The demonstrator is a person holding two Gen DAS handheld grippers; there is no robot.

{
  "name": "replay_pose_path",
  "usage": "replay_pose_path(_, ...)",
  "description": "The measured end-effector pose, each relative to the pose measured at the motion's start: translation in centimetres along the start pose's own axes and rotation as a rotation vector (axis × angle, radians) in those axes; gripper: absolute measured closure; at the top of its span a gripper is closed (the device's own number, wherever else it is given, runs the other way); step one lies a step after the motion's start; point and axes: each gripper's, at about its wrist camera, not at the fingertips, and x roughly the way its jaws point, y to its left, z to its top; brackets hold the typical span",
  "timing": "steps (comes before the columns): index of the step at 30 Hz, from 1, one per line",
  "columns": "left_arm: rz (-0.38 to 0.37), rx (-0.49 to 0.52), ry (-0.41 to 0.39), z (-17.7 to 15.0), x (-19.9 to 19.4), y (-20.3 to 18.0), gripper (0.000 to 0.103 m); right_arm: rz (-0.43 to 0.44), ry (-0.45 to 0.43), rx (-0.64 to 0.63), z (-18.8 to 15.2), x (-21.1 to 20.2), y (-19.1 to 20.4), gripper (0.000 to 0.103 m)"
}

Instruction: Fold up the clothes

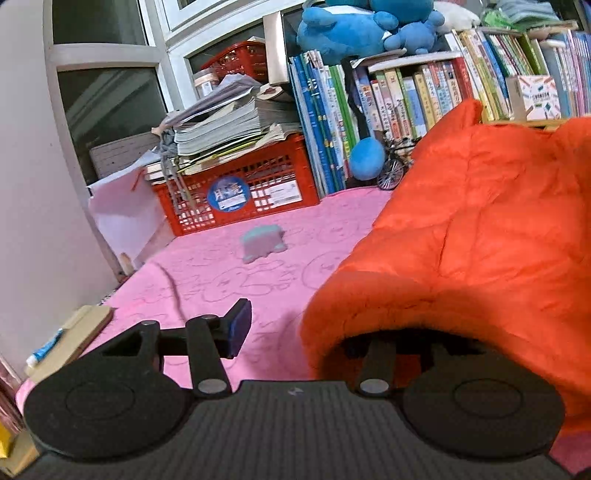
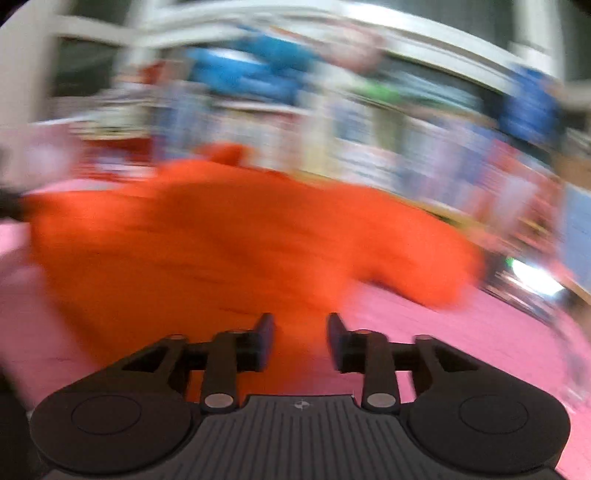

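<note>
An orange quilted garment (image 1: 480,236) lies heaped on a pink patterned blanket (image 1: 221,273). In the left wrist view its thick hem hangs over the right finger of my left gripper (image 1: 306,332) and hides it. The left finger (image 1: 240,326), with a blue pad, stands free, and a strip of pink blanket shows between it and the cloth. The right wrist view is heavily blurred. There my right gripper (image 2: 301,339) is open at the near edge of the orange garment (image 2: 229,243), with nothing pinched between its pads. Pink blanket (image 2: 461,343) lies to its right.
A red crate (image 1: 236,192) stacked with papers and a row of upright books (image 1: 406,96) close off the far side. Blue plush toys (image 1: 354,29) sit on top. A small grey-green toy (image 1: 264,240), a model bicycle (image 1: 393,166) and a dark cable (image 1: 173,288) lie on the blanket. A wall (image 1: 37,184) stands at left.
</note>
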Motion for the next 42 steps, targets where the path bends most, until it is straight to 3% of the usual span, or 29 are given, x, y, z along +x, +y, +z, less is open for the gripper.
replay_pose_path(2, 0.003, 0.004, -0.005, 0.2, 0.1, 0.1, 0.054, 0.097, -0.014, -0.076, 0.3, 0.3, 3.0, 0.043)
replay_pose_path(3, 0.005, 0.007, -0.007, 0.2, 0.1, 0.1, 0.053, 0.144, -0.019, -0.114, 0.3, 0.5, 4.5, 0.042)
replay_pose_path(5, 0.015, 0.007, -0.006, 0.3, 0.2, 0.4, 0.052, 0.156, -0.002, -0.182, 0.1, 1.1, 6.3, 0.042)
replay_pose_path(7, 0.025, 0.003, 0.006, -0.1, 0.2, 1.1, 0.049, 0.122, 0.018, -0.245, -0.6, 1.8, 7.2, 0.042)
replay_pose_path(9, 0.034, 0.017, 0.020, -0.7, 0.0, 1.6, 0.039, 0.058, 0.043, -0.255, -1.1, 2.1, 6.4, 0.042)
replay_pose_path(12, 0.038, 0.072, 0.041, -1.7, -0.5, 2.0, 0.036, -0.041, 0.094, -0.225, -2.1, 2.3, 3.9, 0.041)
replay_pose_path(14, 0.010, 0.096, 0.052, -2.3, -1.3, 2.1, 0.028, -0.163, 0.111, -0.226, -2.7, 2.2, 2.0, 0.033)
replay_pose_path(17, -0.043, 0.160, 0.056, -3.1, -3.3, 1.6, 0.025, -0.247, 0.109, -0.176, -2.4, 2.2, -1.3, 0.024)
replay_pose_path(19, -0.021, 0.225, 0.025, -3.6, -4.8, 0.9, 0.025, -0.293, 0.085, -0.182, -1.8, 3.1, -2.2, 0.024)
replay_pose_path(21, 0.014, 0.217, 0.020, -3.7, -5.2, 1.2, 0.025, -0.312, 0.035, -0.197, -0.6, 4.7, -2.2, 0.024)
replay_pose_path(26, 0.121, 0.179, 0.040, -3.7, -4.8, 3.0, 0.025, -0.197, -0.060, -0.143, 3.5, 9.1, -1.6, 0.025)
replay_pose_path(29, 0.132, 0.168, 0.078, -3.9, -4.3, 3.9, 0.025, -0.142, -0.063, -0.161, 4.3, 9.9, -0.6, 0.025)
replay_pose_path(32, 0.088, 0.171, 0.101, -4.3, -4.3, 3.6, 0.025, -0.135, -0.027, -0.197, 3.2, 8.7, -0.8, 0.021)
replay_pose_path(37, -0.027, 0.201, 0.124, -4.9, -4.6, 2.4, 0.023, -0.142, 0.109, -0.234, -1.1, 4.7, -2.3, 0.008)
replay_pose_path(40, -0.023, 0.229, 0.098, -5.3, -5.0, 1.6, 0.021, -0.170, 0.137, -0.216, -3.7, 3.1, -2.7, 0.004)
replay_pose_path(42, -0.048, 0.227, 0.103, -5.2, -5.3, 1.7, 0.021, -0.184, 0.149, -0.203, -3.6, 2.8, -2.5, 0.004)
